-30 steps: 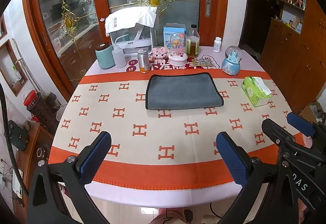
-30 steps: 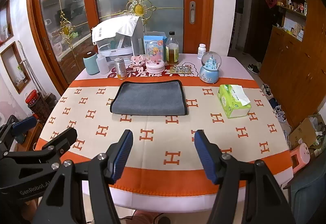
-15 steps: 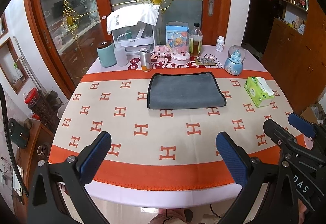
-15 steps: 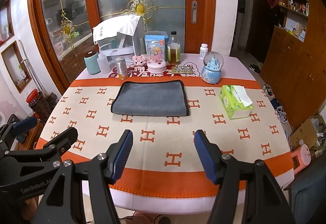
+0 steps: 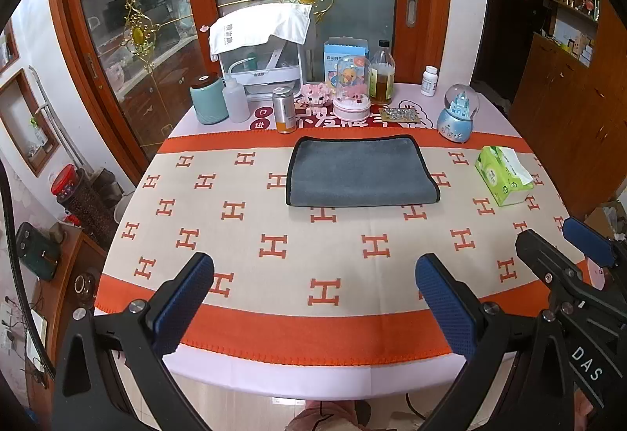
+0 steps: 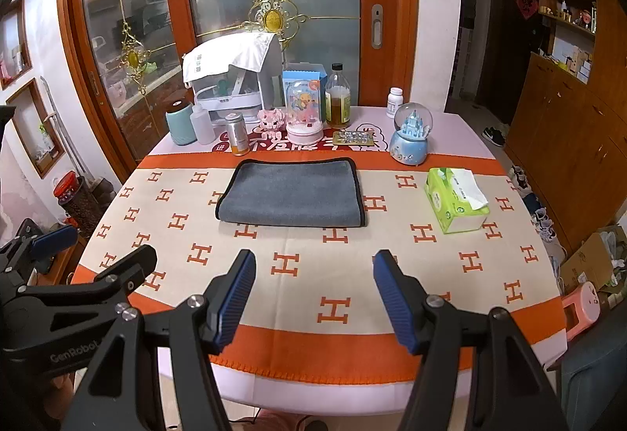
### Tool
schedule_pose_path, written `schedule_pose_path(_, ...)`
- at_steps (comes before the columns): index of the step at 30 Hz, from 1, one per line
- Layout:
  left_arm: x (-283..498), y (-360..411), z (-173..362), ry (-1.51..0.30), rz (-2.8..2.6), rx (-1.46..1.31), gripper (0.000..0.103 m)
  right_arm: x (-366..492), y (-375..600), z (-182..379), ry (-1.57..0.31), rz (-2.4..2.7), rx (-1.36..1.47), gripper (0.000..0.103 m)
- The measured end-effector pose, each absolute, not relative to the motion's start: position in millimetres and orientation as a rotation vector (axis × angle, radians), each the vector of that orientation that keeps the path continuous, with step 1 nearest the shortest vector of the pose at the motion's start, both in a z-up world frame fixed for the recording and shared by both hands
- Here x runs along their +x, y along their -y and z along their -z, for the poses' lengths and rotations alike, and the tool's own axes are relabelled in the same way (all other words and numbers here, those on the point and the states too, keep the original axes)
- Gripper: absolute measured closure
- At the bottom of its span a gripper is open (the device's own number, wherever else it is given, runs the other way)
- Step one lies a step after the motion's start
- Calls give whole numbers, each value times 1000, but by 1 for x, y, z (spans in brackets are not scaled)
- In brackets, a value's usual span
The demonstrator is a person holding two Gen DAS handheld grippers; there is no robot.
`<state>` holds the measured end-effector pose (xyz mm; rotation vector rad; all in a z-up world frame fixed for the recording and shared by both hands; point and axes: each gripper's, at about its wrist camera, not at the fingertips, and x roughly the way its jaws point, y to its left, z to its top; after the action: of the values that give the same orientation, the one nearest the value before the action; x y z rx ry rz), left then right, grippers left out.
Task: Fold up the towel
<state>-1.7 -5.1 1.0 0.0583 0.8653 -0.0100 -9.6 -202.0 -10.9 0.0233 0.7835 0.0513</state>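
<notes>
A grey towel [image 5: 360,172] with a dark edge lies flat, folded into a rectangle, on the far half of the table; it also shows in the right wrist view [image 6: 292,193]. My left gripper [image 5: 313,293] is open and empty above the table's near edge, well short of the towel. My right gripper [image 6: 313,293] is open and empty too, also over the near edge. Each gripper shows at the side of the other's view: the right one [image 5: 564,254] and the left one [image 6: 98,254].
A green tissue pack [image 6: 456,199] lies right of the towel. Behind the towel stand a can [image 5: 284,109], a teal jar [image 5: 207,97], bottles, a pink music box [image 5: 351,86] and a snow globe [image 5: 456,113]. The round table [image 5: 274,254] carries an orange H-pattern cloth.
Both views have pulled back and risen slightly from the table; the towel sits a little farther away. The towel has not moved and both grippers stay open.
</notes>
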Motion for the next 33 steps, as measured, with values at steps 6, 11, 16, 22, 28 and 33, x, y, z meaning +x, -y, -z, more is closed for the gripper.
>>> schedule_pose_path(6,-1,5,-1,-866,9,58,1,-10,204,11,-786,-52,26,40)
schedule_pose_path(11,-1,5,-1,-867,9,58,1,-10,204,11,-786,-52,27,40)
schedule_pose_path(16,-2,6,-1,-867,7,58,1,-10,204,11,-788,-57,27,40)
schedule_pose_path(22,-3,5,1,-868,-2,56,1,-10,203,12,-790,-62,24,40)
schedule_pose_path(28,-3,4,2,-869,-2,56,1,-9,202,14,-794,-63,21,40)
schedule_pose_path(33,-3,4,1,-869,-2,57,1,-10,202,14,-795,-63,22,40)
